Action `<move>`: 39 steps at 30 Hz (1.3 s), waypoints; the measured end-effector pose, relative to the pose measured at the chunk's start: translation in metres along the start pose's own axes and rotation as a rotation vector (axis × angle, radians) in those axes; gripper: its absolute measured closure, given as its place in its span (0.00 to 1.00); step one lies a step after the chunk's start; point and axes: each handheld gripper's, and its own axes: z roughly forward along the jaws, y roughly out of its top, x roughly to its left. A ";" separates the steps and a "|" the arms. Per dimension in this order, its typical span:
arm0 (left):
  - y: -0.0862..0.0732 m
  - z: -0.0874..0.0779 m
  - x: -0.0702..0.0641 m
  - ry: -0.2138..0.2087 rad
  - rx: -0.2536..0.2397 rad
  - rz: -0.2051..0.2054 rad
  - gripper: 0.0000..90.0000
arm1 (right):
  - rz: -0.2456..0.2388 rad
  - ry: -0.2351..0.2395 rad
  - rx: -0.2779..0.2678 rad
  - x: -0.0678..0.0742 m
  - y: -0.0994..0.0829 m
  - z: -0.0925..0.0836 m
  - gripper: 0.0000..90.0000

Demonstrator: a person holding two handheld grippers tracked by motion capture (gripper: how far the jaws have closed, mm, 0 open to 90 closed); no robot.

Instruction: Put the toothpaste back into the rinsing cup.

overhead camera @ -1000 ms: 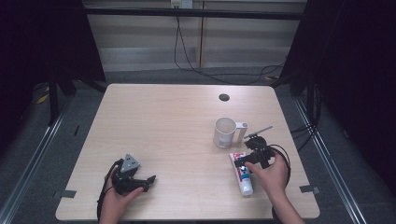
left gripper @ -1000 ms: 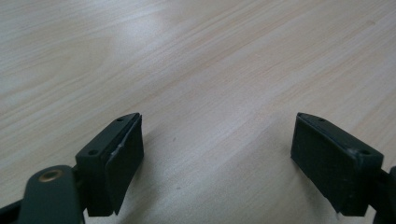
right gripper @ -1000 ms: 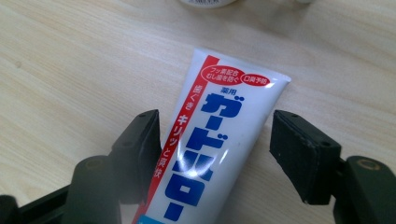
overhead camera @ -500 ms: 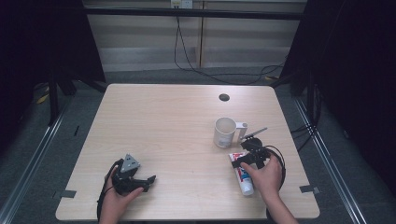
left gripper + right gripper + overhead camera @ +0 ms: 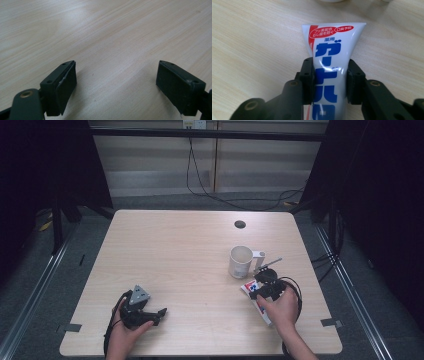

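Right gripper [image 5: 331, 80] clenched on toothpaste tube [image 5: 332, 50] with blue Japanese lettering, slightly nearer than before; left gripper [image 5: 117, 85] spread, unmoved.

Left gripper [image 5: 116, 82] jaws wide apart — bare wooden table [image 5: 112, 32] beneath

Pale wooden table [image 5: 175, 250], and on its right half a white mug [image 5: 240, 261] stands upright, handle pointing to 3 o'clock. Just beside that handle, a thin pen-like stick [image 5: 270, 264] lies slanted; what it is, hard to tell. At the mug's 12 o'clock, near the far edge, a dark round port [image 5: 240, 224]. Beyond the table, black cables [image 5: 200, 180] trail down to the grey floor.
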 end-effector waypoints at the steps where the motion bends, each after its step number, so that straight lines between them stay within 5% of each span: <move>1: 0.000 0.000 0.000 0.001 0.001 0.004 0.18 | -0.002 0.000 0.002 0.001 0.000 -0.001 0.75; 6: 0.000 0.000 0.000 0.000 0.001 0.005 0.18 | -0.006 0.020 -0.030 -0.002 -0.003 -0.004 0.76; 17: 0.000 0.000 0.000 0.000 0.000 0.000 0.18 | 0.006 0.102 -0.209 -0.006 -0.007 -0.030 0.77; 39: 0.000 0.000 0.000 0.002 0.000 0.005 0.18 | -0.030 0.118 -0.420 -0.007 0.000 -0.062 0.77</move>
